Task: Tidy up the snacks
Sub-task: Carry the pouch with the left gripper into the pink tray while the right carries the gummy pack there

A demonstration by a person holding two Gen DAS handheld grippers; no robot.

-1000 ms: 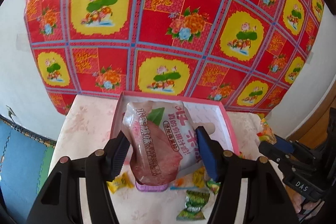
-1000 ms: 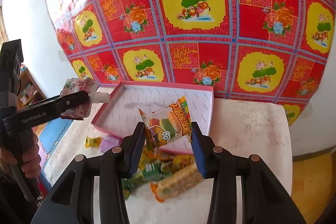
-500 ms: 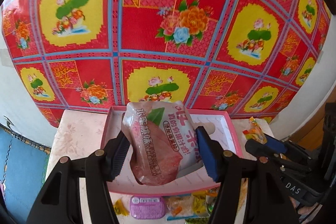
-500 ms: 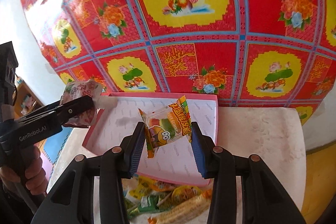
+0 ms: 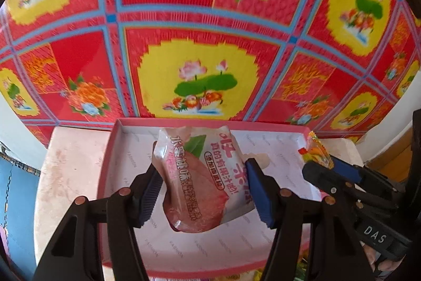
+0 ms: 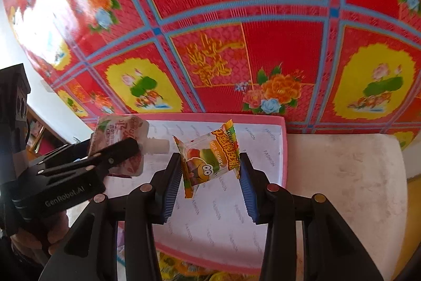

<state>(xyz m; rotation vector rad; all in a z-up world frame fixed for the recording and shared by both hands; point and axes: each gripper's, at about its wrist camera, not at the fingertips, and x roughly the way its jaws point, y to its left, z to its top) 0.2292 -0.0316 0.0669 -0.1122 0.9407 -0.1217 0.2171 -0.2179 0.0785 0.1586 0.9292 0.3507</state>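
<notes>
left gripper: fingers part-way closed, clamped on both sides of the pouch, which hangs between them above the box.
pouch: pink and white drink pouch with a spout, printed text running sideways; seen from the right wrist view it sits at the left, spout pointing toward the gummy bag.
right gripper: fingers closed narrower than the left pair, pinching the gummy bag by its two side edges.
gummy bag: small clear and orange packet with a cartoon face, held tilted over the box interior - not touching the floor of it as far as can be told.
box: shallow, pink-rimmed, white lining, lying on the counter against a red and yellow floral cloth.
other snacks: loose wrappers on the counter at the box's near edge - details unclear.
person: a hand grips the left handle.
</notes>
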